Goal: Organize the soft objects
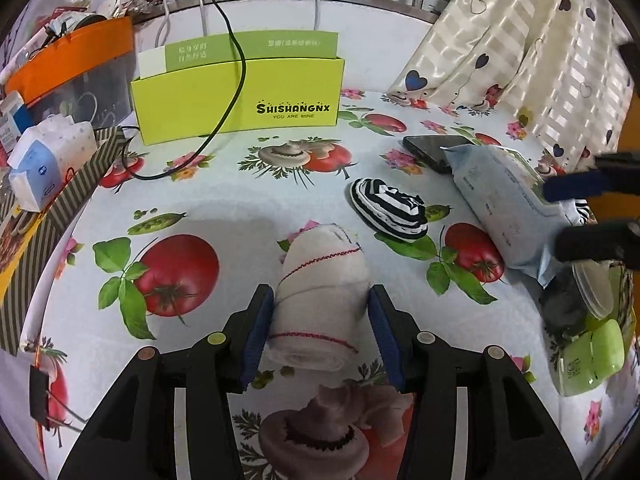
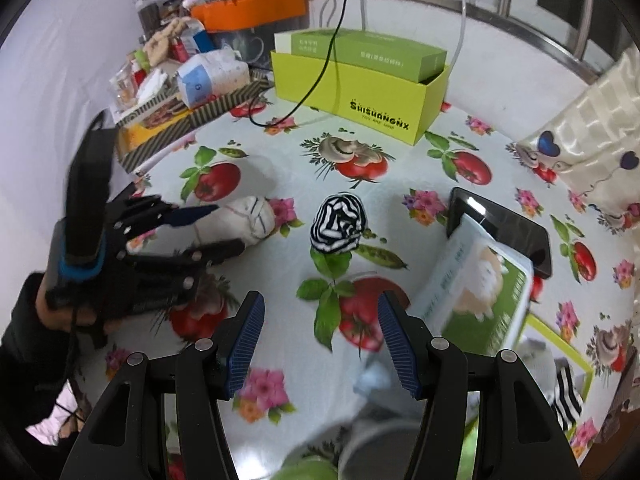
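A rolled white sock with red stitching (image 1: pixel 320 300) (image 2: pixel 252 216) lies on the vegetable-print tablecloth (image 1: pixel 224 216). My left gripper (image 1: pixel 320 296) (image 2: pixel 228 228) straddles it, jaws wide; the blue pads stand right at its sides and the roll looks unsqueezed. A black-and-white striped sock ball (image 1: pixel 390 212) (image 2: pixel 338 224) sits on the cloth just right of it. My right gripper (image 2: pixel 320 344) (image 1: pixel 554 216) hovers open over the cloth short of the striped ball, nothing between its fingers. A person's hand in a dark sleeve holds the left gripper.
A lime-green open box (image 1: pixel 240 92) (image 2: pixel 360 96) stands at the back with a black cable (image 1: pixel 224 112) draped over it. A phone (image 2: pixel 504 224) and a wipes pack (image 2: pixel 476 296) lie right. Another striped sock (image 2: pixel 568 400) rests in a green-rimmed tray. Clutter fills the left edge.
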Demonstrator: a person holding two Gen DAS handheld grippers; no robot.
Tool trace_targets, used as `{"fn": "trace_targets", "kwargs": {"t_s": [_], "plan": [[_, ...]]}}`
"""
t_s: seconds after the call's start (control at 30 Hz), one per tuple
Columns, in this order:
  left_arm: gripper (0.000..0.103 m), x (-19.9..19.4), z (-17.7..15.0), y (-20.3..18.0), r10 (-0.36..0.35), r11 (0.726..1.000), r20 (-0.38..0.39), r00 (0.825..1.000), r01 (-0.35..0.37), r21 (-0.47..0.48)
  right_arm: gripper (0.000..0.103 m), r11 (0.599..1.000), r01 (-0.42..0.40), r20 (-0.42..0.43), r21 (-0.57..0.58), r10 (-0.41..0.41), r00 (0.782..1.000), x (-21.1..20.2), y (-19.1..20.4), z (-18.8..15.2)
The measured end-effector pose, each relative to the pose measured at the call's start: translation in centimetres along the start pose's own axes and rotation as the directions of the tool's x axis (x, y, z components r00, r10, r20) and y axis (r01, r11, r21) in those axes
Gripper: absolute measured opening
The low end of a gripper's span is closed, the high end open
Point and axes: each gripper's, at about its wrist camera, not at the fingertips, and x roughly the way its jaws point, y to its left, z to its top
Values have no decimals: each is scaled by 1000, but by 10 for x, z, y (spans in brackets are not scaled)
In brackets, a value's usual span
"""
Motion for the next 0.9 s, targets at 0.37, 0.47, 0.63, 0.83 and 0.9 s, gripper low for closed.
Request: {"fn": "trace_targets", "kwargs": {"t_s": [0.37,0.47,0.63,0.83,0.9], "plan": [[48,-3,-4,11,-7,998,30,1000,9,-55,59,992,-59,-150,114,76,986,76,-26,53],[48,-4,-4,12,-13,998,31,999,15,-61,59,985,-66,-182,159,95,979,94,-33,60],[48,-4,-5,14,-20,997,30,999,22,-72,59,985,-34,-228,168,72,971,115,-36,65],[48,-4,-5,13,-13,997,27,1000,15,-72,30,992,19,-215,121,8,977,120,-31,65],[48,-4,-5,12,-7,997,24,1000,9,-74,24,994,25,-194,104,-4,981,115,-28,65]]}}
